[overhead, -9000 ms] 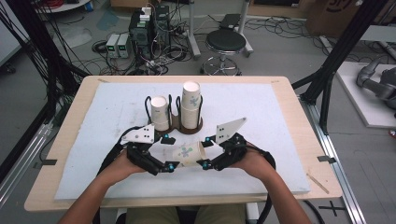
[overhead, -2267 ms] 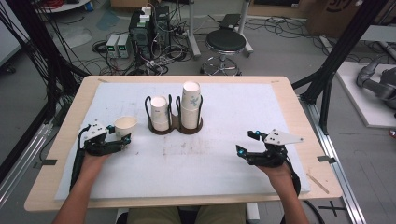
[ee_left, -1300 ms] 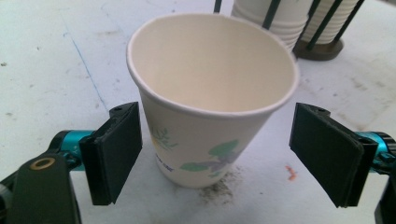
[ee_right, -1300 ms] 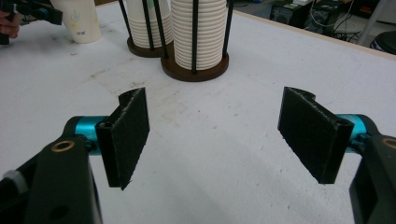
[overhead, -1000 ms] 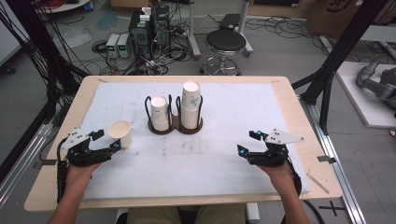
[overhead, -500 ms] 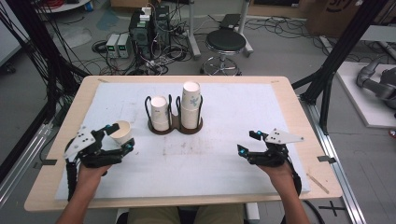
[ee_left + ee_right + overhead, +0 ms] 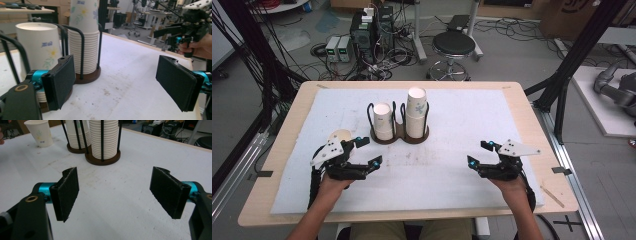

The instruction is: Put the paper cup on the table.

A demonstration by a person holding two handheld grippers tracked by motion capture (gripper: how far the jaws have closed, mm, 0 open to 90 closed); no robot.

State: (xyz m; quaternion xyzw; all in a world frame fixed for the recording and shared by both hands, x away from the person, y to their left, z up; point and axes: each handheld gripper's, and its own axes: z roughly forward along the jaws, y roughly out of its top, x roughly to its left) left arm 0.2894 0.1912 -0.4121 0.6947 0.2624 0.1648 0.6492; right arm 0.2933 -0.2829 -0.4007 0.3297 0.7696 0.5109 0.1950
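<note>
1. White paper cup [image 7: 340,135] stands upright on the mat [image 7: 452,170], left of the wire cup holder [image 7: 399,136] and apart from it. It sits just behind the left gripper [image 7: 369,150].
2. Left claw: jaws spread wide, nothing between them. In the left gripper view they frame bare mat, with the tall stack [image 7: 83,37] and short stack [image 7: 37,47] off to one side.
3. Right gripper [image 7: 477,153] sits on the far side of the mat, well away from the holder. Its jaws have just been opening and they hold nothing.
4. My read: one cup is off the stack and parked, and both hands are free, so this is the gap between placing and the next pick.
5. The next move looks like another cup. That calls for bringing open jaws level around the top cup of the tall stack, above the wire posts, and closing gently so the paper wall doesn't crush. The other claw may need to steady the holder.
6. Hard to see: the loose cup's lower half hides behind the left gripper's grey plate in the high view, so I cannot tell whether the two touch.
7. The right gripper view cuts off both stack tops, and the cups are too many to count.
</note>
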